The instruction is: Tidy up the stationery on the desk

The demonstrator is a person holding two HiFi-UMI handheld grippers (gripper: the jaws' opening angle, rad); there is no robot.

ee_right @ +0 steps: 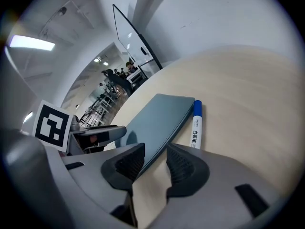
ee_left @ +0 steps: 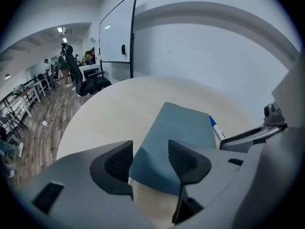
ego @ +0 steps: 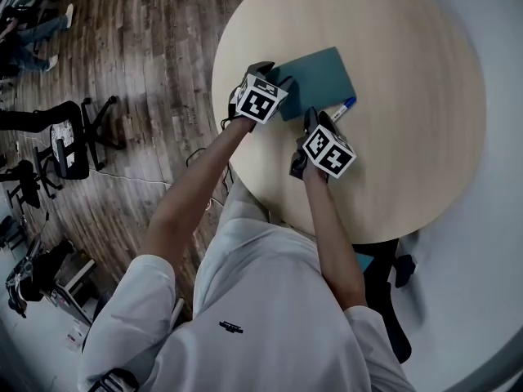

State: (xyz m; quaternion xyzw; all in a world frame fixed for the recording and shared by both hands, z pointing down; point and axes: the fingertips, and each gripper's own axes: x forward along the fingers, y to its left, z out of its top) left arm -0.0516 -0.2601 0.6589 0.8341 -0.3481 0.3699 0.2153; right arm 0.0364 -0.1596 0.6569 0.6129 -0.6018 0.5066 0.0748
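Left gripper (ee_left: 150, 159) jaws wide apart, near corner of a teal notebook (ee_left: 178, 137) sits between them, pads not pressing on it, nothing held. Right gripper (ee_right: 155, 159) jaws also apart with a narrower gap, the notebook's long edge runs in between them over bare table (ego: 409, 137), no grip there either

Notebook lies flat on the round pale wood table, toward the person's side. Pen (ee_right: 196, 128) with white barrel and blue cap lies just beside the notebook's right edge, parallel to it

Writing: only the right gripper view shows the pen's print, dark characters that look like 白板笔; smaller print above them too small to read. Notebook cover plain. Small dark logo on the person's white shirt (ego: 231, 327), unreadable

Head view only: full table outline, wood floor, office chairs (ego: 78, 141) at left; jaws hidden under the marker cubes there. Left gripper view only: whiteboard (ee_left: 116, 32) on a stand by the wall, people at desks far back. Right gripper view shows the left gripper's cube (ee_right: 50, 125) beside the notebook
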